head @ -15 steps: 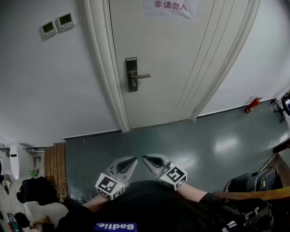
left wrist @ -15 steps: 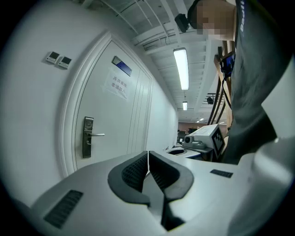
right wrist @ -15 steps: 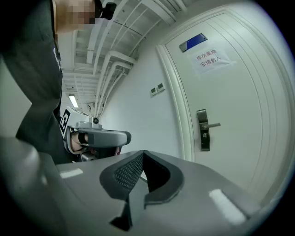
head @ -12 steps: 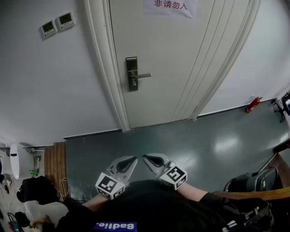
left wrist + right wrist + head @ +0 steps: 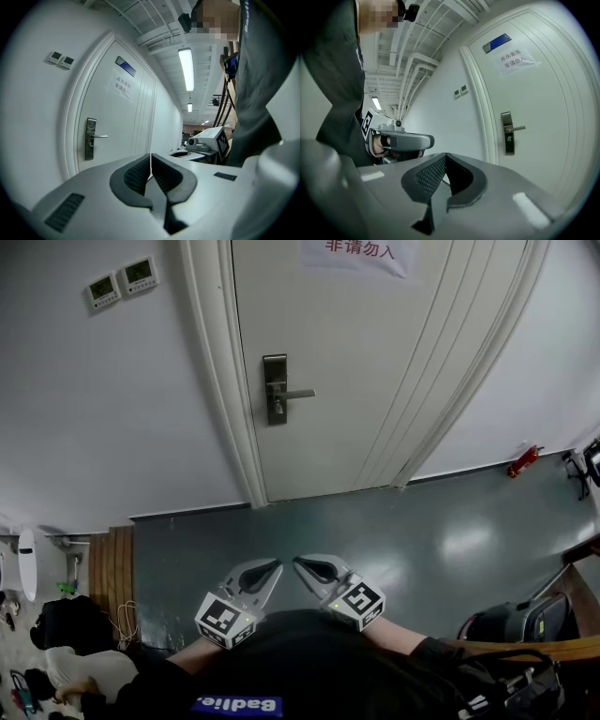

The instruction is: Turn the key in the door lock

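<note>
I am holding my left hand-held gripper (image 5: 277, 566) and right hand-held gripper (image 5: 298, 564) closed and empty, well apart from the door lock (image 5: 275, 390); arriving with jaws together, I risk bumping the lock instead of gripping.

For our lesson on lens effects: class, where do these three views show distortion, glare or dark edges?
Head view: the door frame bows like a barrel, and pale glare patches lie on the floor. Left gripper view: the strip light is blown out, corners black. Right gripper view: the door curves, corners dark.
</note>
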A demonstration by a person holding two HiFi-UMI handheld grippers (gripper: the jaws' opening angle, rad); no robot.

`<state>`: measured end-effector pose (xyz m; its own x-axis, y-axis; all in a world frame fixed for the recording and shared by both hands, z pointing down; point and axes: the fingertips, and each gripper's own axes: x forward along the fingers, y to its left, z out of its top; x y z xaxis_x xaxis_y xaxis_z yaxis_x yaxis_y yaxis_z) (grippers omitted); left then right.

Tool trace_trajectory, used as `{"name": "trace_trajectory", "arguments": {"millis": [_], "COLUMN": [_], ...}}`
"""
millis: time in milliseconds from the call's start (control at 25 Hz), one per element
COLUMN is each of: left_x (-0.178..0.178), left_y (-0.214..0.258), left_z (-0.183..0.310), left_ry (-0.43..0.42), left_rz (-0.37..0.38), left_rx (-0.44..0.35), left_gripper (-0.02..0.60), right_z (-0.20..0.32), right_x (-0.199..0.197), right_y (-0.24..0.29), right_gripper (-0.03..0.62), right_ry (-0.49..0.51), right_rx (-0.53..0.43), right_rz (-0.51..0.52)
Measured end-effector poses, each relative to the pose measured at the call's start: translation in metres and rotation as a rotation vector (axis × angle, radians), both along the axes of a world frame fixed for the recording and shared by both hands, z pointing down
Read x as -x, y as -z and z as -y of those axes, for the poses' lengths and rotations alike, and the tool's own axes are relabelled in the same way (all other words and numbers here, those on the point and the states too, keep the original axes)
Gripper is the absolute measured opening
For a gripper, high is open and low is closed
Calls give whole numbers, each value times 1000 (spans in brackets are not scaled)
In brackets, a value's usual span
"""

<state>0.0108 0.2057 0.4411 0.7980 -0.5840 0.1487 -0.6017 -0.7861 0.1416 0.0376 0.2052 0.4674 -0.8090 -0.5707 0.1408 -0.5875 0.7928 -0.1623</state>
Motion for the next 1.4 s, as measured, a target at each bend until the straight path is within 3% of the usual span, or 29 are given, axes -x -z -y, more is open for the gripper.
{"name": "trace_trajectory", "arguments": {"millis": [440,640,840,1160,1400], "left_x": [-18,-6,17,74,99], "left_y": [-3,-5,-11,2,-2], "left_z": [11,37,95,217,272], "left_ry": [78,106,66,-27,-73], "left_rz": [-2,-15,-24,-62,-65], "left_rx": [-5,2,-13,-38,-24], "left_gripper": [14,14,14,14,14], "right_z": [20,47,107,237,304], "right_x": [-23,-17,8,51,66], "right_y": [-7,-18,-33,-39,-38], "right_gripper": [3,3,3,5,6], "right_ry": [35,31,0,-157,-235], "right_rx": [-46,-30,-15,-22,-19], "right_rz": [-48,-89,-143,-236,-251]}}
